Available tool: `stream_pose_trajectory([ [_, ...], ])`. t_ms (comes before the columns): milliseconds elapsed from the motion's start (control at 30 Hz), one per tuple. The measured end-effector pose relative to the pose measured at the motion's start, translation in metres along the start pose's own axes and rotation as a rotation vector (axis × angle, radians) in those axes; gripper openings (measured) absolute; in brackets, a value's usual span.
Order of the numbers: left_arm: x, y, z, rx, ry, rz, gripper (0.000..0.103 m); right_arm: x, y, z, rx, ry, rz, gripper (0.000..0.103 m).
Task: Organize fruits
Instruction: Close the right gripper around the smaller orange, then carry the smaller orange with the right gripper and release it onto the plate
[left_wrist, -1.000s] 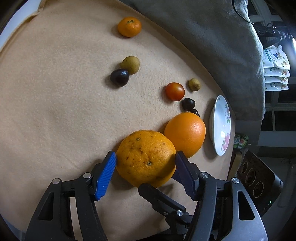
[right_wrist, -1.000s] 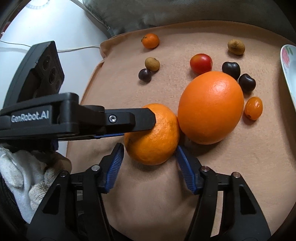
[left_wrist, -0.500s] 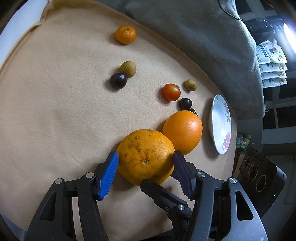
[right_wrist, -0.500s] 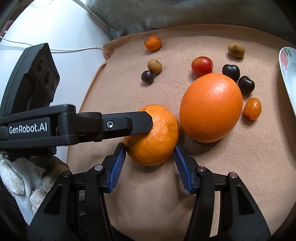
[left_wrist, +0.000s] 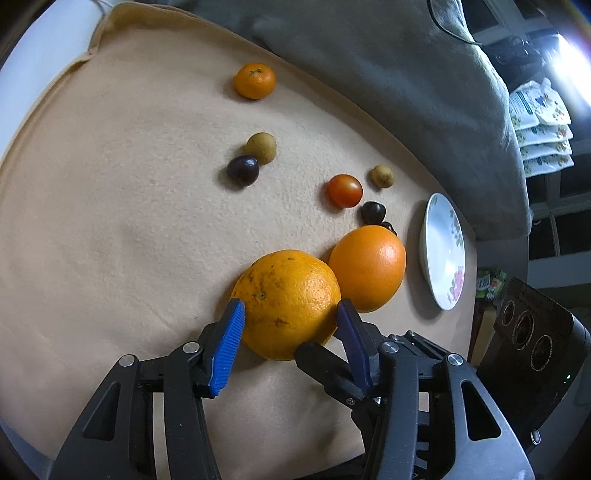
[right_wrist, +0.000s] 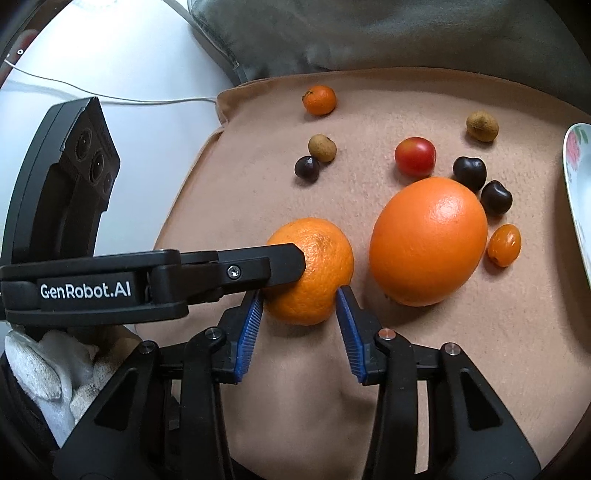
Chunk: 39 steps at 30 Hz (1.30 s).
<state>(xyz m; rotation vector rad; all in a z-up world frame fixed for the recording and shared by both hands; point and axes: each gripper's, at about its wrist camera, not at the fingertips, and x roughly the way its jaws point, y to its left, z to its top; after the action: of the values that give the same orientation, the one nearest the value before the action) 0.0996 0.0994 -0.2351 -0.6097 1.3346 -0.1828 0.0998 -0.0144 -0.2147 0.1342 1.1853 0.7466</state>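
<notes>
A speckled orange (left_wrist: 286, 301) lies on the tan cloth (left_wrist: 110, 221). My left gripper (left_wrist: 290, 314) is shut on it, blue pads pressing both sides. The right wrist view shows the same orange (right_wrist: 317, 269) with the left gripper's finger (right_wrist: 258, 267) across it. My right gripper (right_wrist: 299, 299) is open, its pads flanking the orange's near side. A smooth larger orange (right_wrist: 428, 240) lies just right of it, also seen in the left wrist view (left_wrist: 367, 267).
Small fruits lie beyond: a mandarin (right_wrist: 319, 99), two longans (right_wrist: 322, 147) (right_wrist: 482, 126), a red tomato (right_wrist: 414, 156), dark cherries (right_wrist: 469, 172), a kumquat (right_wrist: 504, 244). A white flowered plate (left_wrist: 443, 251) sits at the right. A grey cushion (left_wrist: 388, 74) lies behind.
Both grippers have narrowed around the speckled orange. The left pads have closed onto it. The views have pulled back slightly, with a small gap now showing between the two oranges.
</notes>
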Motion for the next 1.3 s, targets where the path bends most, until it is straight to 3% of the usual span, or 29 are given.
stream_pose_trajectory([
  [167,-0.001,0.005,0.002,-0.014,0.004,-0.024,0.051,0.009,0.006,0.001,-0.044,0.009,-0.047,0.06],
  [367,-0.002,0.009,0.004,-0.021,0.018,-0.044,0.051,0.019,0.002,0.001,-0.017,0.002,-0.001,0.06],
  [533,0.003,0.022,0.009,-0.088,0.045,-0.076,0.063,0.019,-0.002,0.002,-0.004,-0.007,0.02,0.059],
  [733,0.01,0.025,0.012,-0.115,0.051,-0.098,0.067,0.018,-0.004,0.002,0.007,-0.013,0.037,0.059],
  [1300,-0.003,-0.004,0.005,-0.082,0.005,-0.077,0.066,-0.014,-0.004,-0.001,0.016,-0.049,0.055,0.057],
])
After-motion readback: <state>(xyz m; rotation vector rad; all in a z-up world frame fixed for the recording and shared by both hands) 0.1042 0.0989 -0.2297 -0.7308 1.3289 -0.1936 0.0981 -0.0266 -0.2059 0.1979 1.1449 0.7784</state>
